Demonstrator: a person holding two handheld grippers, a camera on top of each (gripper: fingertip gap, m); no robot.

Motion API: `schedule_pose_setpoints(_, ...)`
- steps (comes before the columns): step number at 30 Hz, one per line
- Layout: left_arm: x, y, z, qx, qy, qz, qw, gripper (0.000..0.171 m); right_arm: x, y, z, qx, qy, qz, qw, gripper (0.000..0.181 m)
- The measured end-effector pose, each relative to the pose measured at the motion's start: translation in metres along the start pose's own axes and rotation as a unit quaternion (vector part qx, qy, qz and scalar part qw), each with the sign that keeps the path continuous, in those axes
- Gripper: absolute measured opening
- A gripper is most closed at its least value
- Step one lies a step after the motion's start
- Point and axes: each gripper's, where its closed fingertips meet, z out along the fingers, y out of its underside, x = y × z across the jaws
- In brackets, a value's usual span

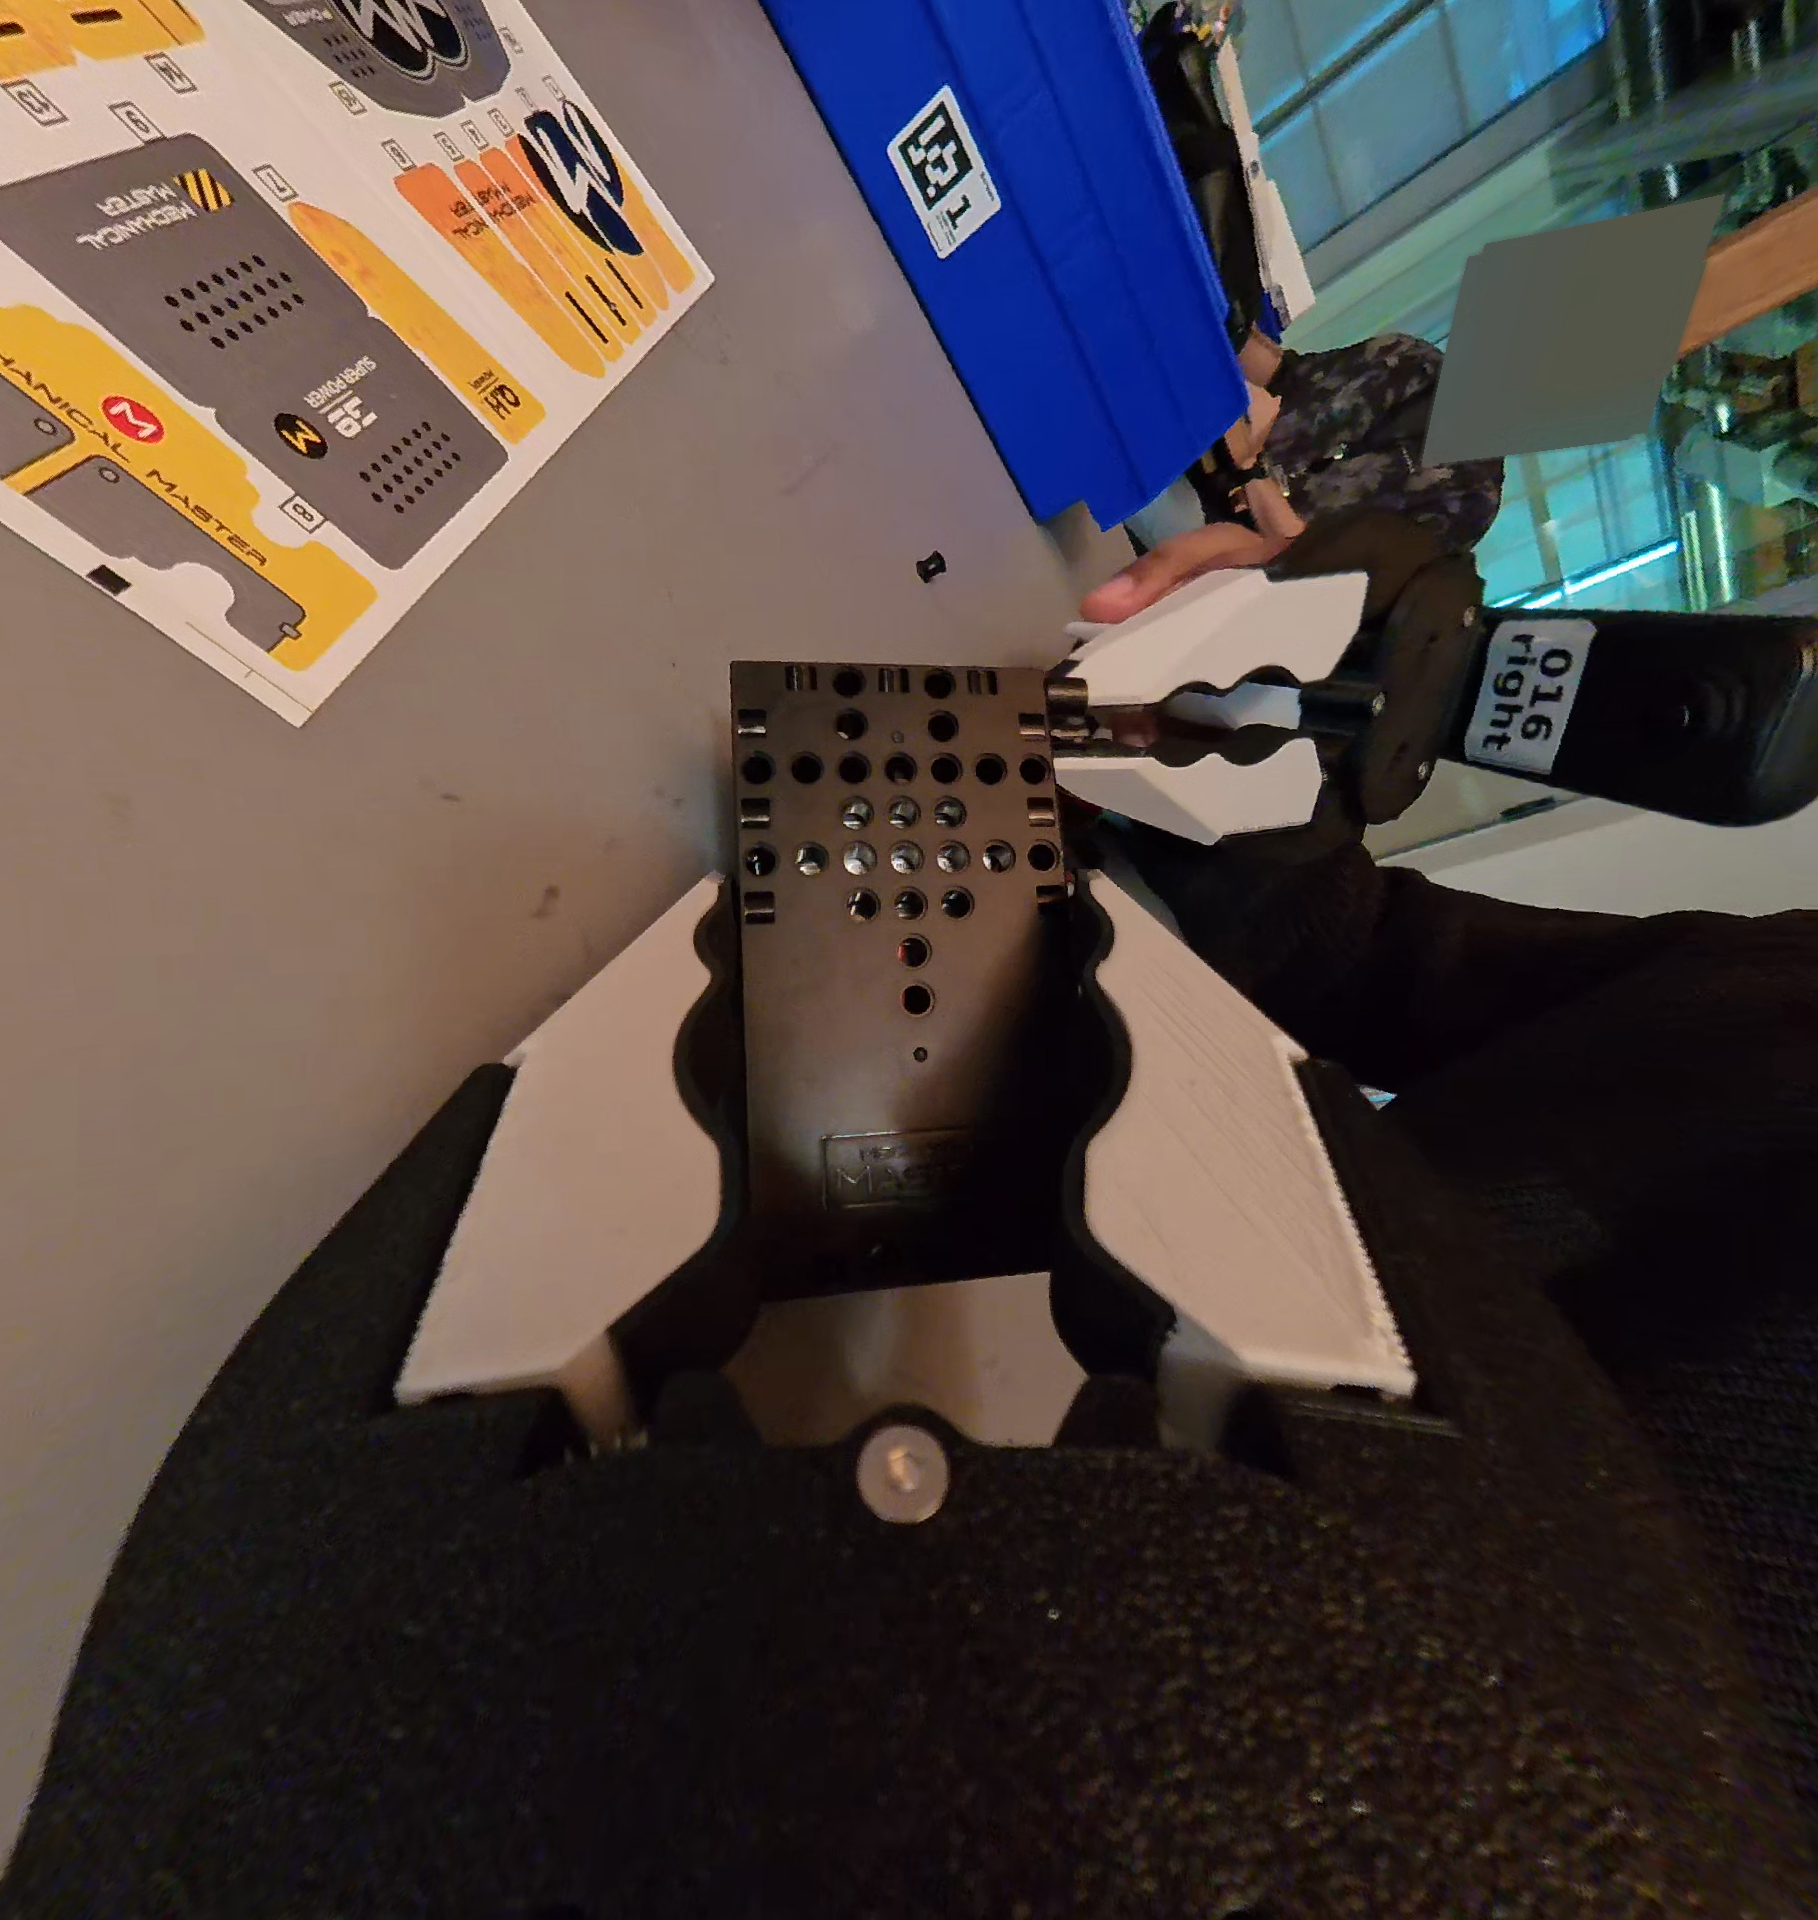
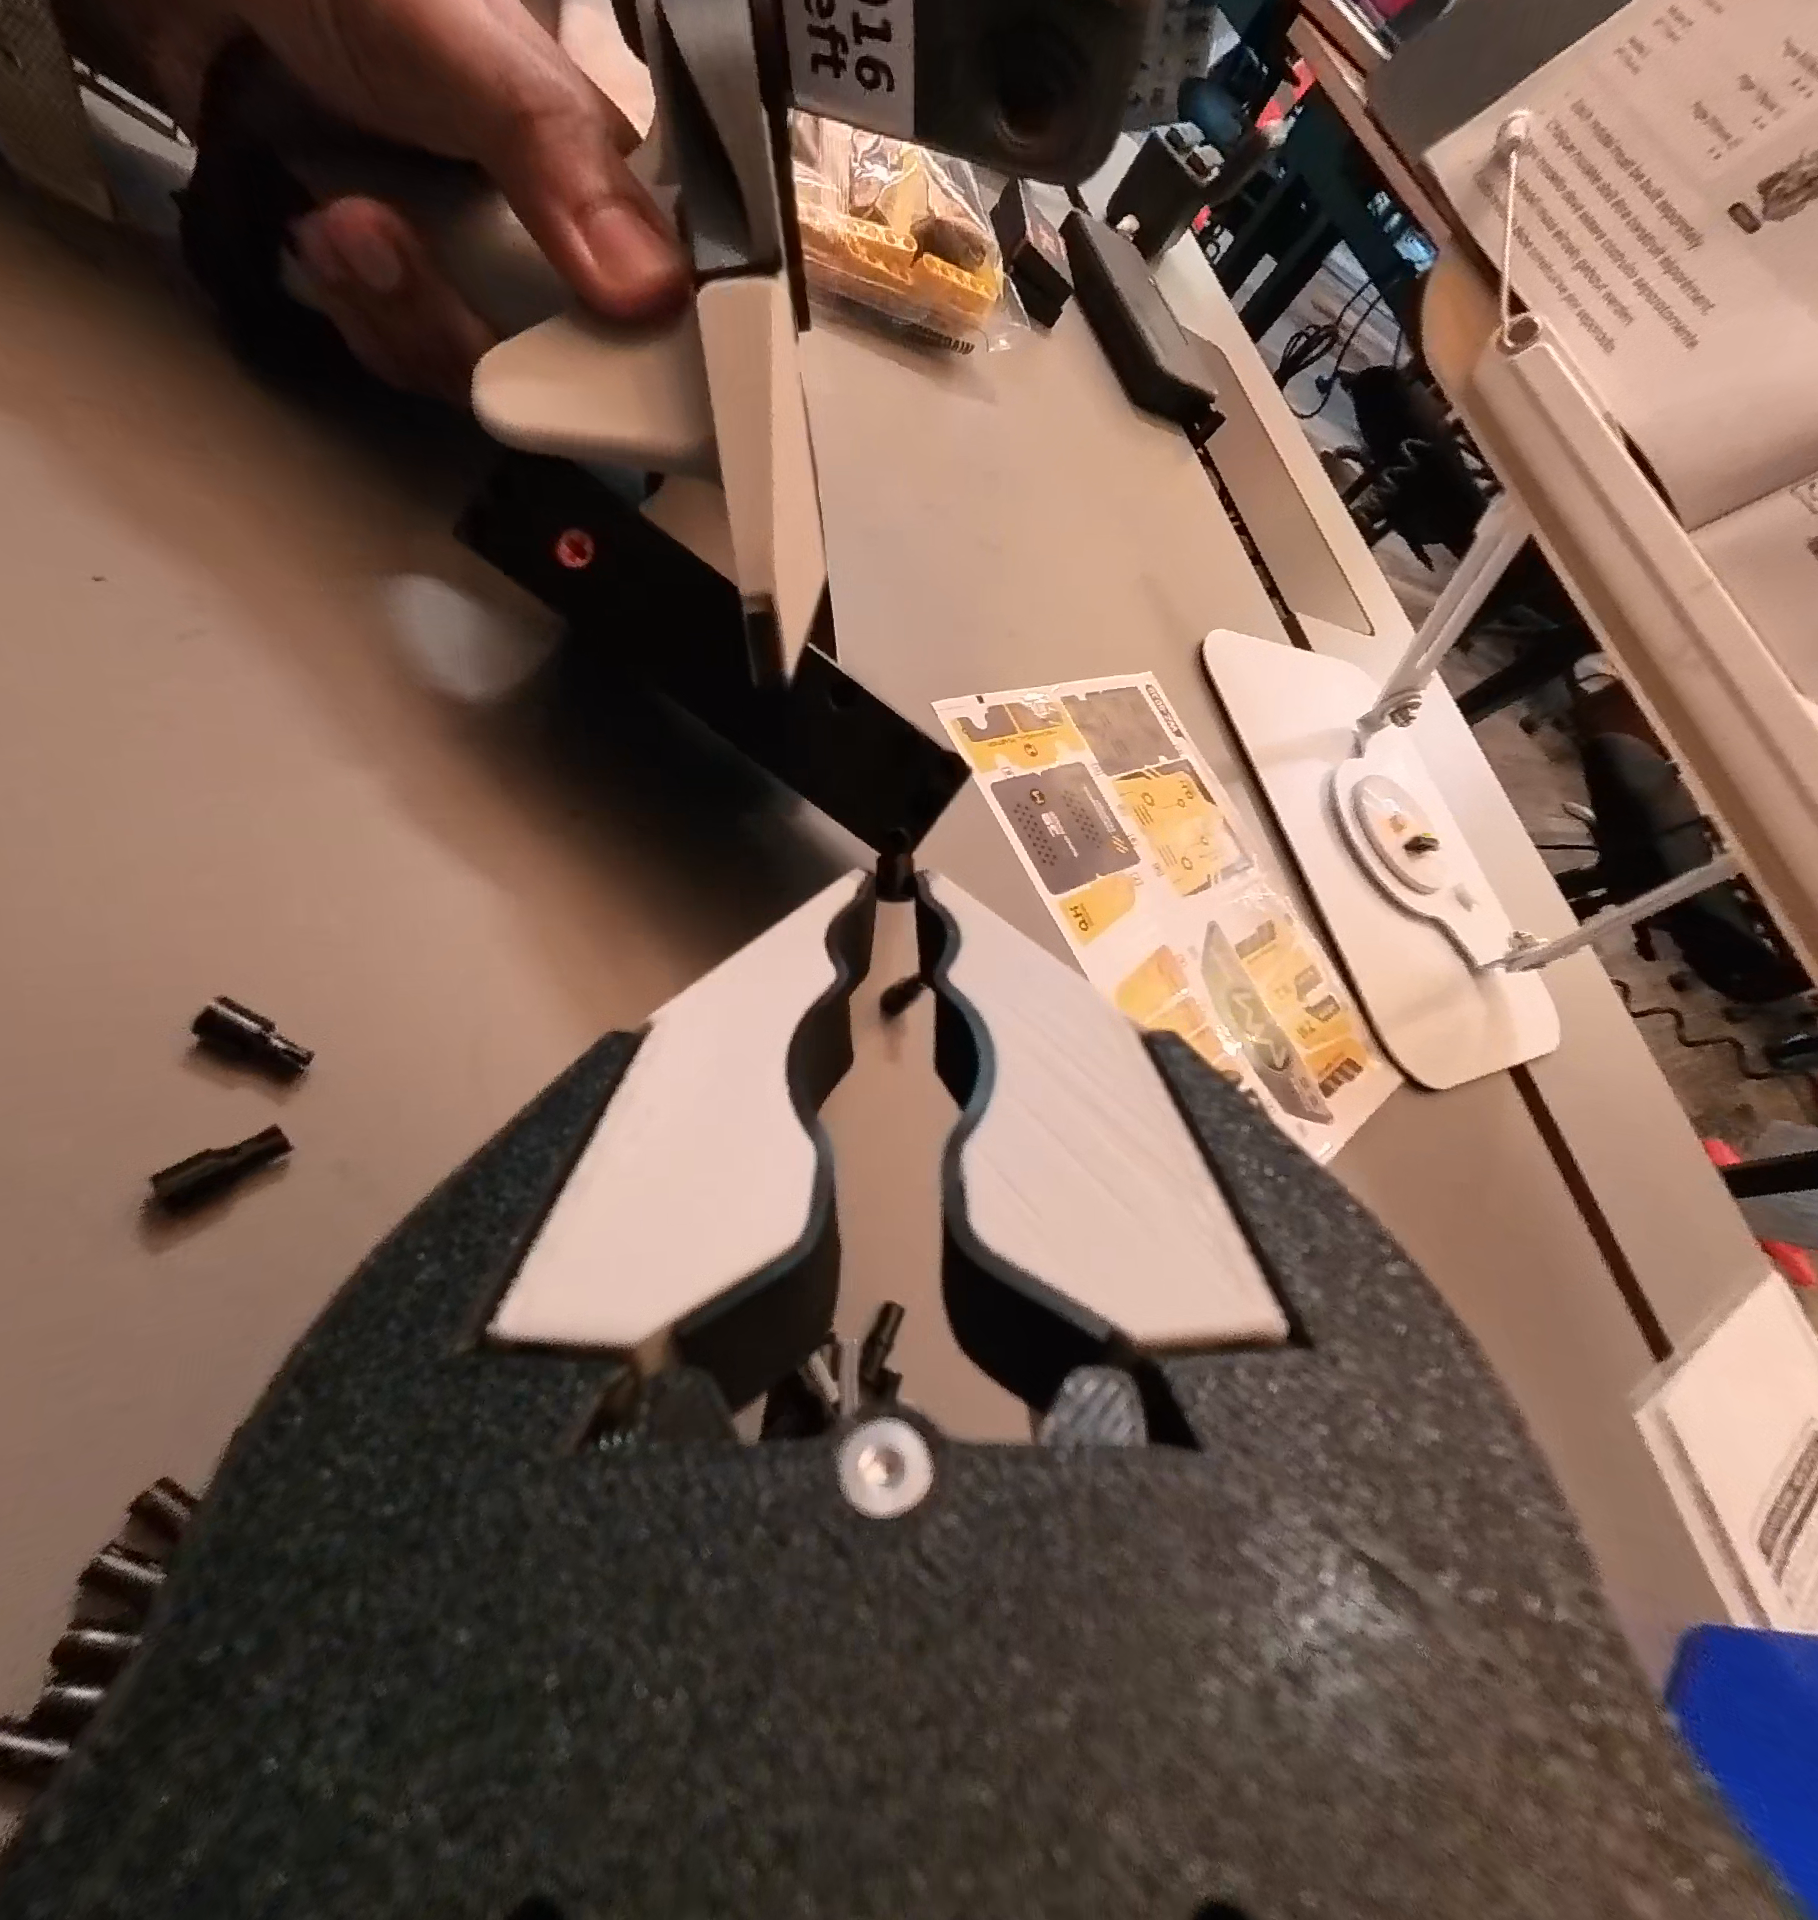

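At frame centre we see a black perforated plate (image 1: pixel 900 935) clamped between the fingers of our left gripper (image 1: pixel 900 894). Our right gripper (image 2: pixel 892 883) pinches a small black pin (image 2: pixel 894 868) against the plate's corner. A sticker sheet (image 1: pixel 261 343) lies upper left on the grey table (image 1: pixel 365 883), beside a blue bin (image 1: pixel 1040 239); 2 loose pins (image 2: pixel 235 1107) lie lower left.

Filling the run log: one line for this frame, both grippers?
left gripper: shut on black plate | right gripper: shut on black pin at plate corner | loose pins and sticker sheet on table
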Motion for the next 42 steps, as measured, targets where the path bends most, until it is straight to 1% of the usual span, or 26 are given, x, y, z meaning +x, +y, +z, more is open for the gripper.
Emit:
schedule_pose_setpoints(13, -0.0007, 0.0007, 0.0008, -0.001, -0.012, 0.009, 1.0, 0.063, -0.0012, -0.0061, -0.0042, 0.0, 0.011, -0.03, 0.999, 0.007)
schedule_pose_setpoints(21, -0.0019, 0.0015, 0.0019, -0.005, -0.027, 0.018, 0.999, 0.063, -0.0029, -0.007, -0.0038, -0.008, 0.01, -0.032, 0.999, 0.007)
schedule_pose_setpoints(27, -0.0025, 0.0011, 0.0013, -0.004, -0.023, 0.009, 1.0, 0.063, -0.0023, -0.0054, -0.0029, -0.019, 0.016, -0.037, 0.999, 0.007)
schedule_pose_setpoints(31, -0.0031, 0.0011, 0.0007, -0.005, -0.022, 0.004, 1.0, 0.063, -0.002, -0.0036, -0.0019, -0.019, 0.01, -0.024, 0.999, 0.007)
schedule_pose_setpoints(36, -0.0039, 0.0017, 0.0014, -0.006, -0.038, 0.014, 0.999, 0.063, -0.0039, -0.0047, -0.0014, -0.021, 0.003, -0.017, 1.0, 0.007)
schedule_pose_setpoints(42, -0.0048, 0.0037, 0.0031, -0.011, -0.059, 0.035, 0.998, 0.063, -0.0088, -0.004, 0.0014, -0.04, 0.001, -0.022, 0.999, 0.006)
